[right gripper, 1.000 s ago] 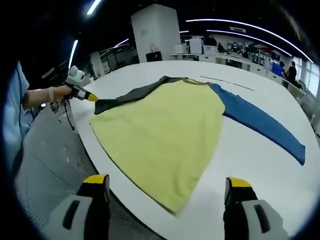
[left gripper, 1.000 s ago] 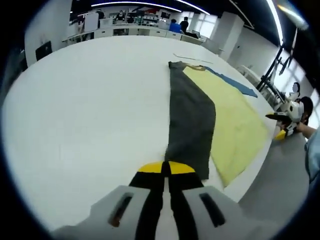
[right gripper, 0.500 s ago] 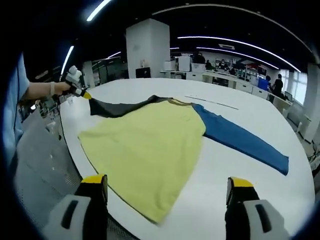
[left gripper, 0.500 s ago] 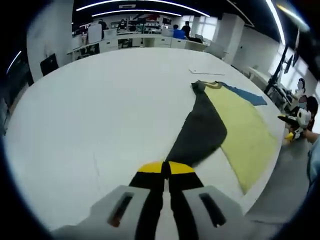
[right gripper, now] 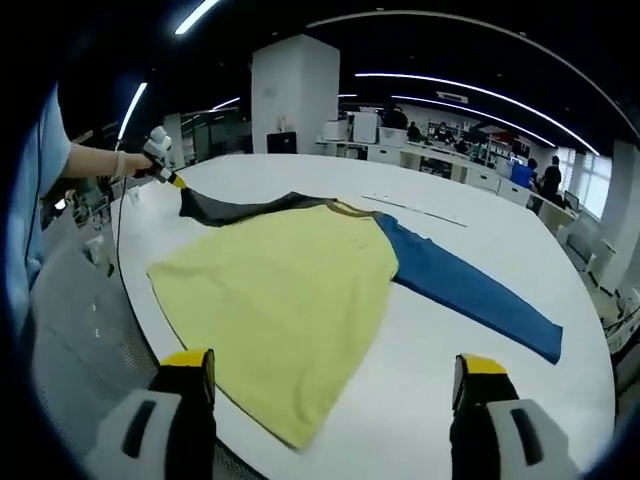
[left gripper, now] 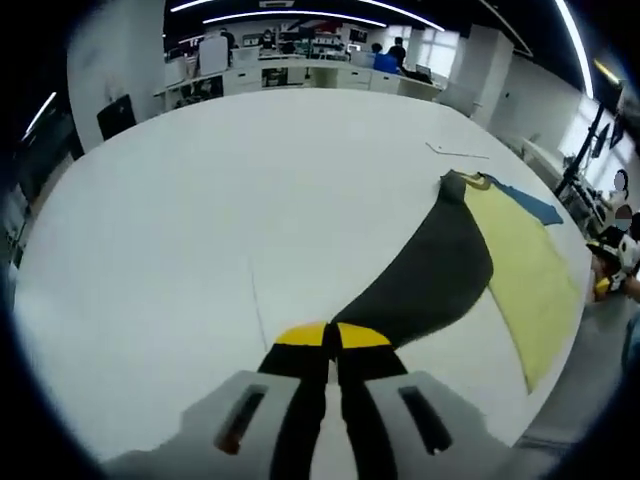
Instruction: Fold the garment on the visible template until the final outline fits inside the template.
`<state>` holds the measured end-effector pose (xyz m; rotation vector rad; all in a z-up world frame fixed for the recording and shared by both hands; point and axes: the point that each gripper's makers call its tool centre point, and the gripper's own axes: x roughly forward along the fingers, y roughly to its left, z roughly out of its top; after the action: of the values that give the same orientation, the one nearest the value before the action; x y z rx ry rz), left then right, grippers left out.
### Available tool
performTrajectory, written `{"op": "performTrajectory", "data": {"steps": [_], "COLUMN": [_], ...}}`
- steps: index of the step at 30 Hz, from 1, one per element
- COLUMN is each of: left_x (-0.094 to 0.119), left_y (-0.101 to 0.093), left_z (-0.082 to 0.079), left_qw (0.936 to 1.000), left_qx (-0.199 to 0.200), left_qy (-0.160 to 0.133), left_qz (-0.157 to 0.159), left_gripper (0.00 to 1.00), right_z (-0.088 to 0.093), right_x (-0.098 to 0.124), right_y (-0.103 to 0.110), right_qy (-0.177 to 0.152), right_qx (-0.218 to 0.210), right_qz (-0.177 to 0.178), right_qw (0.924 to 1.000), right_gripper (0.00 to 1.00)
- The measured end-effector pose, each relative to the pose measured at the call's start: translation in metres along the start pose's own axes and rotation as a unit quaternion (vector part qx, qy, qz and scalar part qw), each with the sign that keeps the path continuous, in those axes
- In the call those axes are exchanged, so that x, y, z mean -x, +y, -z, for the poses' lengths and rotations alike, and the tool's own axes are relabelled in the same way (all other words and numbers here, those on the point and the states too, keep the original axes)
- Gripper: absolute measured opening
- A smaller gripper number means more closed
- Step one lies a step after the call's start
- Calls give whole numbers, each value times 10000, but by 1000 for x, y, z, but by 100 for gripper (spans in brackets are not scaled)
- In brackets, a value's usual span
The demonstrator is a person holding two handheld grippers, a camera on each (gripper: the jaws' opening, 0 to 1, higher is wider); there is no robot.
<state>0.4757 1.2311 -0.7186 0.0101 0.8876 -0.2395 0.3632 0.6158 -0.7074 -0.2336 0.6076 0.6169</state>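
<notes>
i count one garment (right gripper: 290, 285): one yellow body, one dark grey sleeve (left gripper: 425, 280), one blue sleeve (right gripper: 465, 292). one white table (left gripper: 200, 200). two grippers: left gripper (left gripper: 332, 337), right gripper (right gripper: 335, 375). one thin strip (right gripper: 415, 210) lying on table past collar. several people at far desks, number unclear.
</notes>
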Motion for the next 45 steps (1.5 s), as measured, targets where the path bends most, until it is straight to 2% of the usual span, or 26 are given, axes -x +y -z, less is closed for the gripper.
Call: {"op": "performTrajectory", "data": {"steps": [4, 8, 12, 16, 17, 18, 23, 28, 33, 34, 37, 38, 40, 43, 45], "left_x": [-9, -21, -28, -31, -32, -33, -40, -44, -41, -40, -38, -37, -34, -28, -23], "left_y": [16, 33, 50, 63, 65, 72, 75, 68, 59, 56, 49, 44, 32, 18, 5], "left_z": [-2, 1, 6, 0, -2, -3, -3, 4, -2, -4, -10, -9, -14, -17, -19], "left_qw": [9999, 9995, 9982, 9981, 9979, 9967, 9969, 9966, 9984, 9988, 9993, 9989, 9984, 9973, 9941], "left_qx": [-38, 94, -126, 1, -39, -168, -34, -134, -160, -210, -318, -452, -505, -505, -786], "left_qy": [118, 237, 465, 444, 455, 502, 533, 668, 445, 374, 104, 95, -123, -324, -479], "left_qz": [-66, -172, -352, -433, -458, -611, -577, -462, -296, -255, -144, -43, 212, 420, 573], "left_gripper": [0, 0, 0, 0, 0, 0, 0, 0, 0, 3, 25, 29, 33, 54, 69], "right_z": [0, 3, 7, 11, 12, 12, 11, 12, 14, 14, 13, 13, 13, 11, 9], "right_x": [2, 4, 7, 8, 8, 7, 5, 3, 3, 3, 5, 5, 5, 6, 7], "right_y": [-5, -7, -9, -10, -9, -9, -7, -5, -3, -3, -5, -6, -6, -7, -7], "right_qy": [62, 160, 259, 331, 340, 348, 363, 387, 385, 380, 330, 326, 302, 231, 188], "right_qx": [21, 16, 41, -56, -64, -57, -88, -98, -126, -126, -148, -143, -149, -189, -184], "right_qz": [79, 137, 204, 257, 263, 265, 252, 249, 208, 210, 219, 228, 228, 207, 190], "right_qw": [9999, 9998, 9994, 9991, 9991, 9990, 9990, 9989, 9990, 9990, 9991, 9991, 9992, 9993, 9995], "right_gripper": [100, 100, 100, 100, 100, 100, 100, 100, 100, 100, 100, 100, 100, 100, 100]}}
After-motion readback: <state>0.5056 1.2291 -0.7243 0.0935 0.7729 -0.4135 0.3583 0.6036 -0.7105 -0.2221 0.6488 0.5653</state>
